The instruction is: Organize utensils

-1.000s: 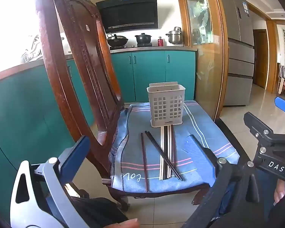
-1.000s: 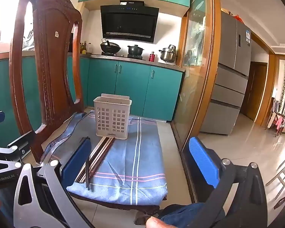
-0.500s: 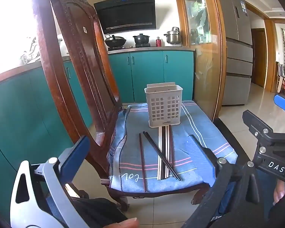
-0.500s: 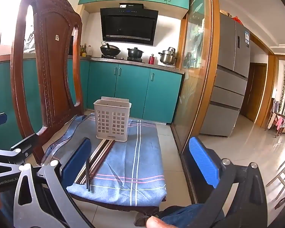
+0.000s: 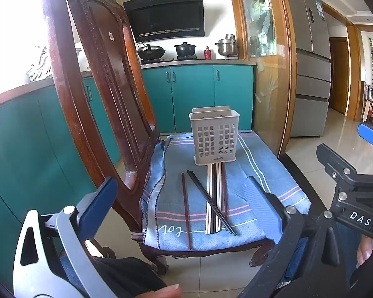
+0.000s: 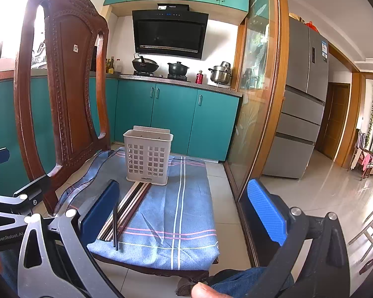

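Chopsticks (image 5: 215,198) are laid flat on the blue cloth (image 5: 261,171), just before the basket (image 5: 215,136); both grippers (image 5: 184,213) (image 6: 184,211) are held wide apart, empty; one stick should be pinched near its end

Wooden chair (image 5: 94,94) fills the left, blue cloth (image 5: 258,164) on its seat; pots (image 6: 177,68) mid-frame, fridge (image 6: 303,94) far right.

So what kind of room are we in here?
Most likely a home kitchen: a range hood above pots on a stove, teal cabinets, and a steel fridge to the right.
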The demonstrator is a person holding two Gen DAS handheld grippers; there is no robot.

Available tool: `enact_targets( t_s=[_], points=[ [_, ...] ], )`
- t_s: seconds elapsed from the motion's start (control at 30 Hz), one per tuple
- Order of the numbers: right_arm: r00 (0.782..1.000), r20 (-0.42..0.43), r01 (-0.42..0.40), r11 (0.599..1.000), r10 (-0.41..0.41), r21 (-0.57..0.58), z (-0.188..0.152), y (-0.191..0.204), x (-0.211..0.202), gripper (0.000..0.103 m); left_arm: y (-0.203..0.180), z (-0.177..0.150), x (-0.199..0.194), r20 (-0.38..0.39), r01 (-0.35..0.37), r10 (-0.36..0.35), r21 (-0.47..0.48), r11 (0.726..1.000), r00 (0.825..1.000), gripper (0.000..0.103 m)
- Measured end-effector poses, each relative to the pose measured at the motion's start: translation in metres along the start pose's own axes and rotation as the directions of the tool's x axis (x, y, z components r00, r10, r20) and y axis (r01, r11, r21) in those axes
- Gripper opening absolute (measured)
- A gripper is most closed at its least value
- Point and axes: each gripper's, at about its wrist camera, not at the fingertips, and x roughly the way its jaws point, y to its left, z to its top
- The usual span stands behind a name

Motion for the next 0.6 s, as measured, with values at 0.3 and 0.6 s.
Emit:
enact_targets(
  t_s=[0.3,0.6],
  points=[
    [1.0,-0.005,-0.006,1.0,0.006,-0.007,-0.0009,0.0009,0.0033,0.101,-0.0027,0.0011,0.0031,-0.013,0.002,-0.002,0.007,1.0,1.0,0.1],
    [1.0,-0.008,-0.009,1.0,0.009,-0.008,-0.0027,0.002,0.0073,0.101,-0.0052,0.0017,0.0067,-0.025,0.001,-0.001,0.009,1.0,1.0,0.1]
  ],
)
